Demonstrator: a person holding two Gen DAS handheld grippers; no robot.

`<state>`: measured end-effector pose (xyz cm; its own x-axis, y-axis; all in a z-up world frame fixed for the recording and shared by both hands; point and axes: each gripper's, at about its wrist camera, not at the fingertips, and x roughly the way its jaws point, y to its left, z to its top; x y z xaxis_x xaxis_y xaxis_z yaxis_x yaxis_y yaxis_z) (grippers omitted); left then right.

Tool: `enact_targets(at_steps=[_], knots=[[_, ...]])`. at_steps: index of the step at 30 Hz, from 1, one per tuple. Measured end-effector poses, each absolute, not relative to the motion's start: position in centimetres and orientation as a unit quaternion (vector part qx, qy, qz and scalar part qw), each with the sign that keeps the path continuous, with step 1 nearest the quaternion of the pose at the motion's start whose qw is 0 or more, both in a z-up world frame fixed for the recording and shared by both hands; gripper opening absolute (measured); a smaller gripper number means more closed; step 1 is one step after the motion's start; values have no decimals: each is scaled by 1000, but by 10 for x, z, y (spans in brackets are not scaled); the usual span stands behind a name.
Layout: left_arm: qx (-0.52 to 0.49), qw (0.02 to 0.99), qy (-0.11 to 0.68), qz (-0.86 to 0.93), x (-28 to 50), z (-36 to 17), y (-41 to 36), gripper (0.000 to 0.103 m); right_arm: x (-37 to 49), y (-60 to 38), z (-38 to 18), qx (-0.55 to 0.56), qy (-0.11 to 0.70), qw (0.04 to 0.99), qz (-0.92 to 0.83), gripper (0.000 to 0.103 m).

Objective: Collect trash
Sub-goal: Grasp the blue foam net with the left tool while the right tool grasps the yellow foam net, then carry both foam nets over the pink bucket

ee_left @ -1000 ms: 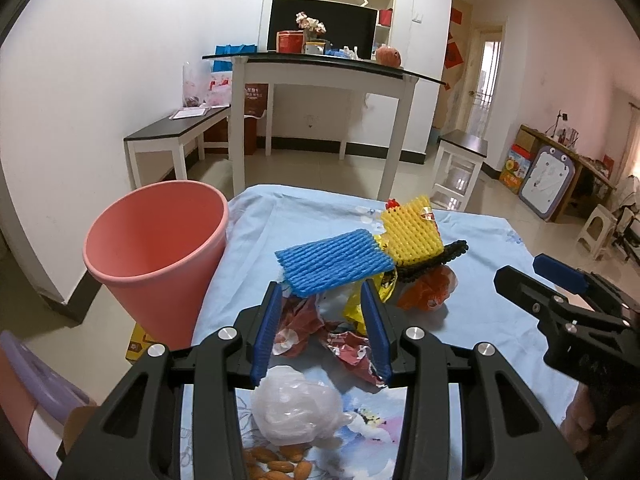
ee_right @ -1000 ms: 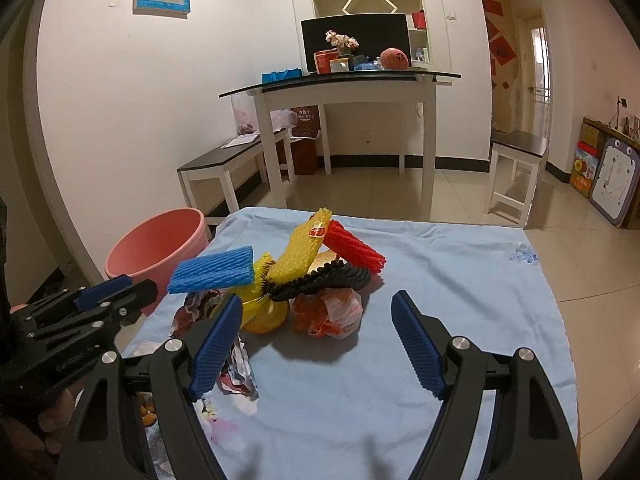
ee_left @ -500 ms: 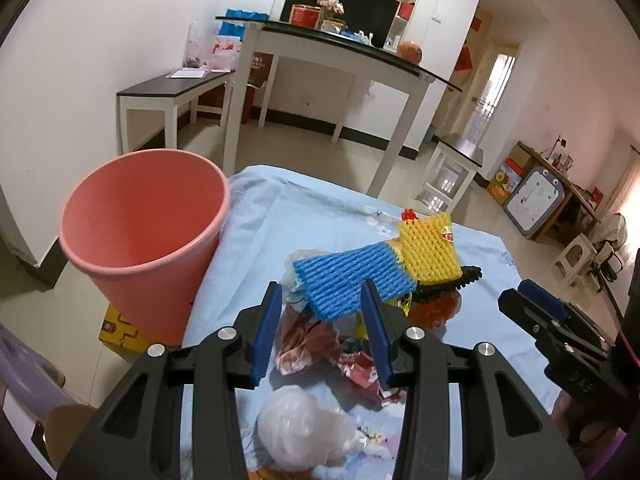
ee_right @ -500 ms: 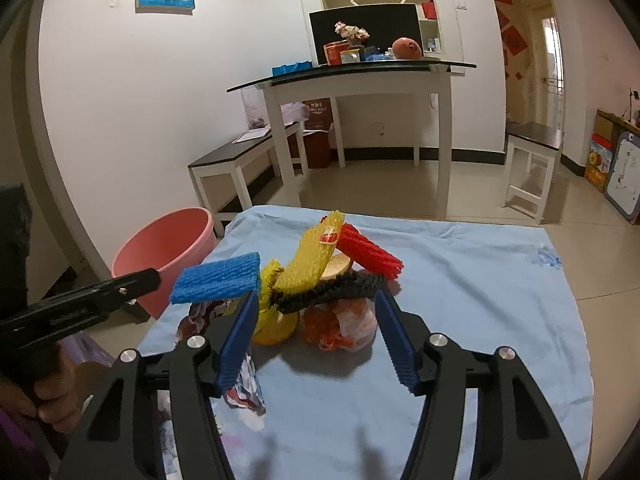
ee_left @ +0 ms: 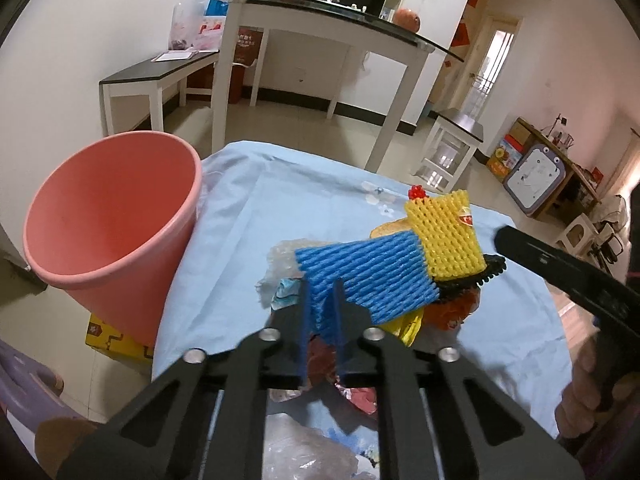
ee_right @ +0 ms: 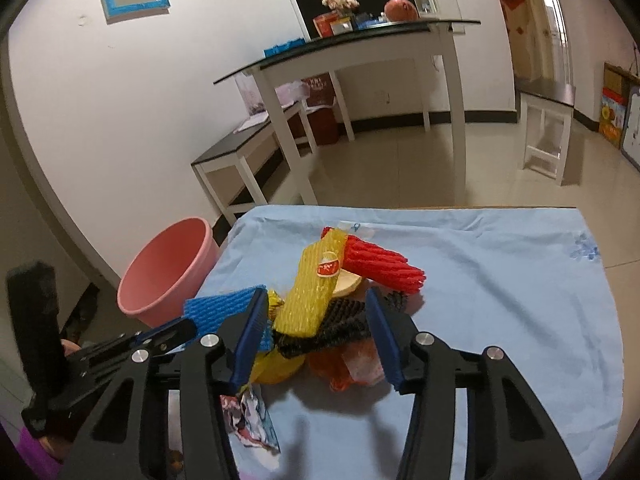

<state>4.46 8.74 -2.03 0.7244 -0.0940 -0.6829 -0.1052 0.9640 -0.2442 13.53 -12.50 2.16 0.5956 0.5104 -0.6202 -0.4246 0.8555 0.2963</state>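
Left wrist view: your left gripper (ee_left: pixel 322 312) clamps the blue foam net (ee_left: pixel 368 272); your right gripper (ee_right: pixel 316 340), just narrowing, straddles the black foam net (ee_right: pixel 340 326) untouched.

Trash pile on the blue cloth, pink bucket at the left

A blue foam net (ee_left: pixel 368 276) lies at the near left of the pile, a yellow foam net (ee_right: pixel 316 288) leans tilted over a black net (ee_right: pixel 340 326), a red foam net (ee_right: pixel 380 266) lies behind, crumpled orange plastic (ee_right: pixel 348 364) lies below. The pink bucket (ee_left: pixel 108 220) stands open, tilted in the view.
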Motion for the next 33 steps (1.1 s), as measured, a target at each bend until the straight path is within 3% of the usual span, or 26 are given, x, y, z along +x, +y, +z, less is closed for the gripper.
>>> enact_targets(at_steps=[3, 7, 19, 33], knots=[[-138, 921, 365, -5, 42, -17, 89, 4, 147, -115, 16, 53, 380, 886, 259, 39], [-142, 926, 350, -13, 36, -9, 92, 4, 157, -108, 8, 53, 402, 878, 256, 9], [-148, 950, 274, 17, 13, 38, 123, 3, 135, -102, 53, 55, 340, 895, 282, 7], [-161, 940, 250, 165, -20, 44, 215, 3, 138, 24, 75, 25, 342, 859, 380, 7]])
